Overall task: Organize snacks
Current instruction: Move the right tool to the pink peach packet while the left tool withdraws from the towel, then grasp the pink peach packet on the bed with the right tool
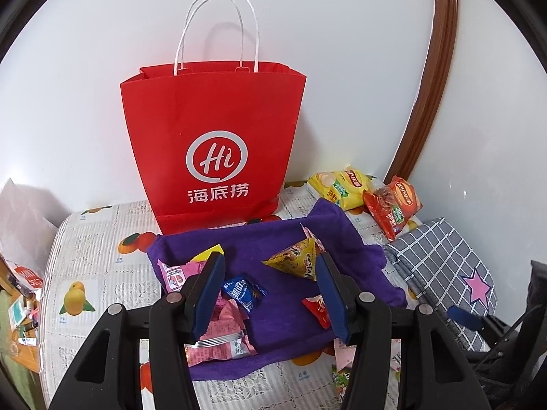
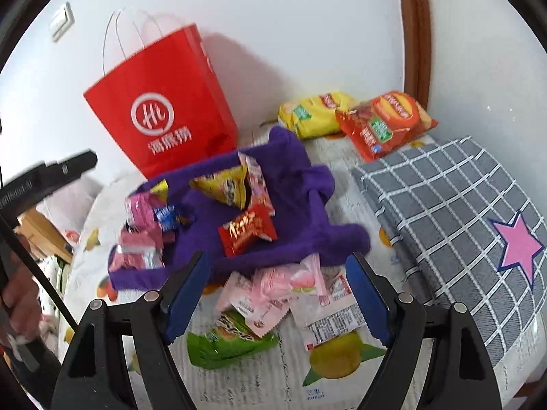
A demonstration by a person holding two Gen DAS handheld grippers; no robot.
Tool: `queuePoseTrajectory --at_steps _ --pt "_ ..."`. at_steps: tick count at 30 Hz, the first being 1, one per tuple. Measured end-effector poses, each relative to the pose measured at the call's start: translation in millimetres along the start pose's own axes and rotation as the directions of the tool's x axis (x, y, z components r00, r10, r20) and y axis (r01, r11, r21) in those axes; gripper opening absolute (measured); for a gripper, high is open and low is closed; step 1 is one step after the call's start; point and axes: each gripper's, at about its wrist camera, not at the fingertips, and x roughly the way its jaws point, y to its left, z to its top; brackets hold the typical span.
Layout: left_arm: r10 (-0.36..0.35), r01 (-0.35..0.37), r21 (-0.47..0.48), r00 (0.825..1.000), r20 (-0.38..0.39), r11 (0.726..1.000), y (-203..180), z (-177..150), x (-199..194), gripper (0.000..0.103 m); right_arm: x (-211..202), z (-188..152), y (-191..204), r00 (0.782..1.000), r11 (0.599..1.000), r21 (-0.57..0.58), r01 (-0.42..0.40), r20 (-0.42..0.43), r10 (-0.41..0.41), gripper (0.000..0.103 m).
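Observation:
A red paper bag [image 1: 213, 136] with white handles stands against the wall; it also shows in the right wrist view [image 2: 160, 112]. In front lies a purple towel [image 1: 283, 304] with small snacks: a yellow triangular pack [image 1: 295, 259], a blue packet [image 1: 244, 292], pink packets [image 1: 218, 338] and a red packet [image 2: 247, 234]. My left gripper [image 1: 270, 294] is open and empty just above the towel. My right gripper [image 2: 277, 302] is open and empty over pink wrappers [image 2: 273, 290] and a green packet [image 2: 229, 341] near the towel's front edge.
A yellow chip bag [image 1: 342, 186] and a red chip bag [image 1: 393, 205] lie at the back right by the wall. A grey checked cushion with a pink star [image 2: 461, 225] lies on the right. The fruit-print tablecloth [image 1: 92, 270] covers the surface. A brown door frame [image 1: 430, 78] rises at right.

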Motion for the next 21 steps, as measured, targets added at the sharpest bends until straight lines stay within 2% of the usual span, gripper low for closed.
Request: queuePoseTrajectory --at_steps 4,7,14,21 --pt "0.005 -0.005 0.004 1.000 -0.010 1.000 -1.0 -0.7 4.6 0.053 17.0 -11.2 0.4 1.000 0.999 -0.033 0.013 -0.018 -0.014 0.082" --pt "0.000 0.000 0.002 1.000 -0.005 1.000 -1.0 -0.5 6.5 0.053 37.2 -20.5 0.5 0.997 0.998 -0.055 0.033 -0.061 -0.037 0.082" --pt "0.011 -0.011 0.004 1.000 -0.019 1.000 -1.0 -1.9 17.0 0.053 72.0 -34.4 -0.2 0.990 0.998 -0.065 0.025 -0.140 -0.034 0.082" --pt "0.020 -0.020 0.010 0.999 -0.037 1.000 -2.9 -4.5 26.0 0.053 86.0 -39.4 1.9 0.988 0.991 -0.103 0.080 -0.125 -0.093 0.083"
